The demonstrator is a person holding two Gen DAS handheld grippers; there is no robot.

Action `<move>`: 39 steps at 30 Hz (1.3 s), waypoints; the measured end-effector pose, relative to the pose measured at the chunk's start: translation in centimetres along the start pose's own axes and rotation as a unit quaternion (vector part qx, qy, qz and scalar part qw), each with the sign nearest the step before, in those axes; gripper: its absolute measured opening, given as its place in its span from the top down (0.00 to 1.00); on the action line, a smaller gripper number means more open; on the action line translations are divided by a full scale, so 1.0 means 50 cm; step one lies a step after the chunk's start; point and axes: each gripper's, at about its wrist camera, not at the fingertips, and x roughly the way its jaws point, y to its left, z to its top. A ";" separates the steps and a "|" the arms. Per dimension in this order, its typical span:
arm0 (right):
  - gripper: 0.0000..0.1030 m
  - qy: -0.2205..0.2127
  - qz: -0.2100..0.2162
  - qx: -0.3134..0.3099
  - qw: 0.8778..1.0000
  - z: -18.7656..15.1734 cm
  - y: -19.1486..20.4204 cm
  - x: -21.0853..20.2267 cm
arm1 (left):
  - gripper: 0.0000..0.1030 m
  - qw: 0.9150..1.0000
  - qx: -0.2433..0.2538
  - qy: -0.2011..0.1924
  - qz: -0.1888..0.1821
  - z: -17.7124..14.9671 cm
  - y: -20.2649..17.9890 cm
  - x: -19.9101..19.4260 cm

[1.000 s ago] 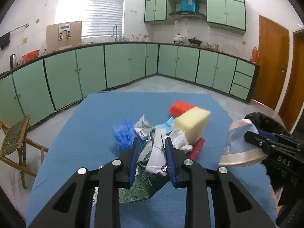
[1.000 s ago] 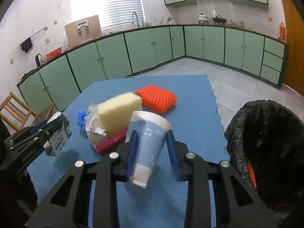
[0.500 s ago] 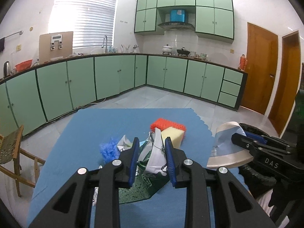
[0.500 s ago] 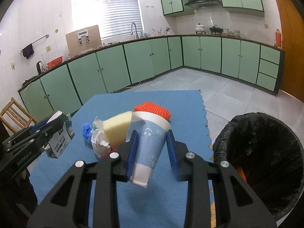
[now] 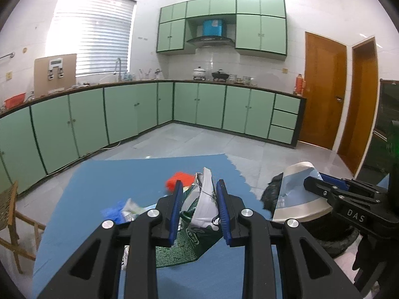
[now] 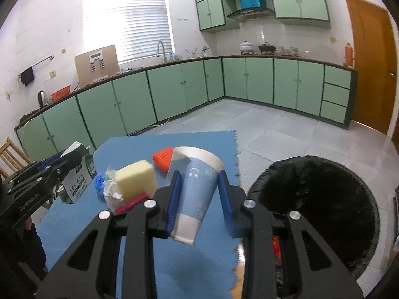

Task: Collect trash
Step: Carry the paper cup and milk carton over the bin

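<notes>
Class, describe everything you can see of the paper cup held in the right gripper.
The paper cup is light blue with small white markings, a white band at its base and a white inside. It looks like thin paper, its rim slightly bent. It hangs tilted, mouth up and away from the camera, base down. The right gripper is shut on its sides, holding it above the blue mat, left of the black-lined bin.

Light source: daylight is admitted through the blinded window [image 5: 96, 33] at the far left, where the slats are blown out to white.
Overall level: the kitchen is evenly and brightly lit.
Glare: a sheen is seen on the floor tiles [image 6: 279, 134] near the wooden door [image 5: 324, 92].
Shadows: a soft dark patch is cast on the blue mat [image 6: 199, 261] under the paper cup [image 6: 197, 191].
Distortion: straight cabinet lines are bowed, and the corners are vignetted black.
Blur: the near orange scrubber [image 5: 178, 183] is smeared.
</notes>
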 end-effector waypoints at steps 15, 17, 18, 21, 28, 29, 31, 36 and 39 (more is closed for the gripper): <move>0.72 -0.032 -0.088 0.017 0.995 0.031 -0.198 -0.071 | 0.74 0.995 0.025 -0.011 -0.099 0.060 -0.191 0.082; 0.72 -0.034 -0.100 0.019 0.994 0.032 -0.228 -0.077 | 0.74 0.993 0.028 -0.013 -0.111 0.070 -0.218 0.095; 0.72 -0.035 -0.104 0.021 0.994 0.031 -0.240 -0.080 | 0.74 0.992 0.029 -0.015 -0.119 0.076 -0.237 0.104; 0.72 -0.036 -0.119 0.031 0.992 0.027 -0.288 -0.088 | 0.74 0.990 0.032 -0.018 -0.137 0.086 -0.282 0.119; 0.72 -0.029 -0.147 0.050 0.987 -0.002 -0.371 -0.096 | 0.74 0.983 0.040 -0.013 -0.178 0.097 -0.385 0.169; 0.72 -0.028 -0.151 0.053 0.987 -0.008 -0.381 -0.096 | 0.74 0.982 0.042 -0.010 -0.183 0.095 -0.401 0.180; 0.72 -0.022 -0.158 0.063 0.985 -0.020 -0.409 -0.092 | 0.74 0.981 0.043 -0.003 -0.188 0.085 -0.417 0.193; 0.72 -0.008 -0.171 0.074 0.982 -0.048 -0.459 -0.078 | 0.74 0.978 0.043 0.024 -0.205 0.066 -0.464 0.253; 0.72 0.004 -0.177 0.079 0.981 -0.070 -0.487 -0.062 | 0.74 0.977 0.044 0.042 -0.207 0.054 -0.493 0.291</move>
